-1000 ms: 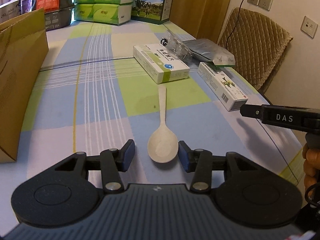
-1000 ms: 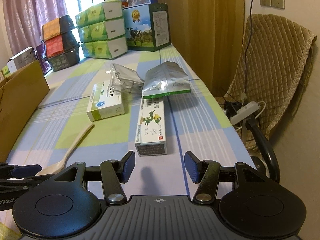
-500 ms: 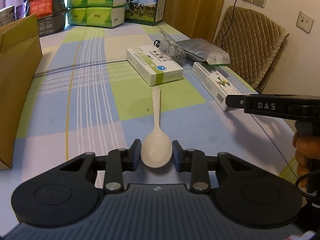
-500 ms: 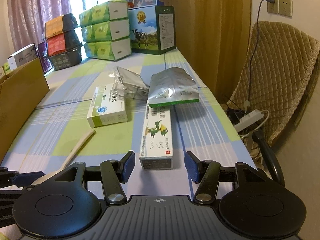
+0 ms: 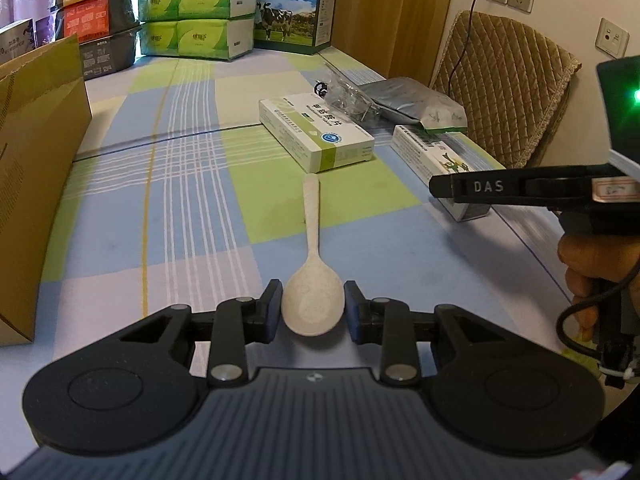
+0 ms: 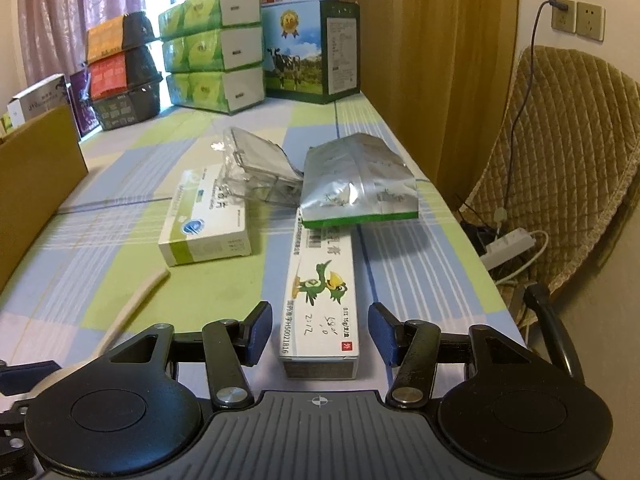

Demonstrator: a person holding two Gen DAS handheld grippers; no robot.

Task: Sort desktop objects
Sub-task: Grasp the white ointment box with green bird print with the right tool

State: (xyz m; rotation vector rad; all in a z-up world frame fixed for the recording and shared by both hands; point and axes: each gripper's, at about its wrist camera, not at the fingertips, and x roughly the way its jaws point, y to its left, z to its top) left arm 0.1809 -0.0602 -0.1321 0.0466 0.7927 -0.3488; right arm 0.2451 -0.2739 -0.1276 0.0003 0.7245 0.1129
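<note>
A pale cream spoon [image 5: 313,300] lies lengthwise on the checked tablecloth [image 5: 180,208], handle pointing away. My left gripper [image 5: 313,314] is shut on its bowl, one blue pad on each side. My right gripper [image 6: 320,332] is open and straddles the near end of a long white box with a green bird [image 6: 320,304] without touching it. One of its fingers [image 5: 480,188] crosses the right of the left wrist view. Further back lie a white-green medicine box [image 6: 206,220], a clear plastic bag [image 6: 256,172] and a silver foil pouch [image 6: 356,184] resting on the long box's far end.
A tall cardboard box [image 5: 36,160] stands along the left. Stacked tissue packs [image 5: 196,8] and a milk carton box [image 5: 292,12] line the far end. Past the table's right edge are a quilted chair [image 6: 568,168] and a power strip [image 6: 508,244].
My left gripper's fingers have closed from wide apart onto the spoon's bowl. My right gripper has moved forward until the long box's near end sits between its open fingers.
</note>
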